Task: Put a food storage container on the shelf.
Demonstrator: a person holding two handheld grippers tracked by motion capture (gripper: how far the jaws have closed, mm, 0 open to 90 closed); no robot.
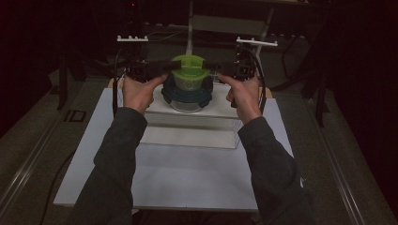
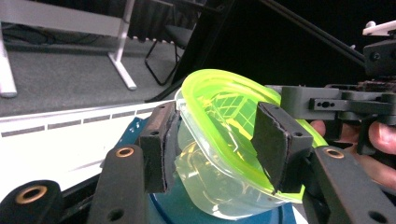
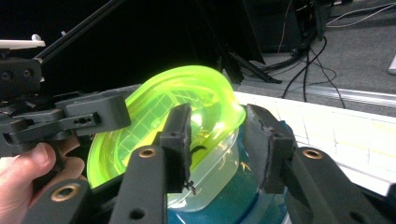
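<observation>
The left gripper (image 2: 217, 149) pinches the rim of the clear, rounded plastic container with a neon-green lid (image 2: 224, 140). At three o'clock, the right gripper (image 3: 224, 144) straddles its opposite rim, seemingly clamped. The container sits atop a blue-lidded tub (image 1: 185, 96) on a white platform (image 1: 187, 131).

white tabletop board (image 1: 187, 178) carrying a raised white platform (image 1: 187, 124) — both on grey carpet (image 1: 28, 140); behind, a pale desk frame (image 2: 60, 21), a black chair (image 2: 168, 42) and loose cables (image 3: 308, 60).
</observation>
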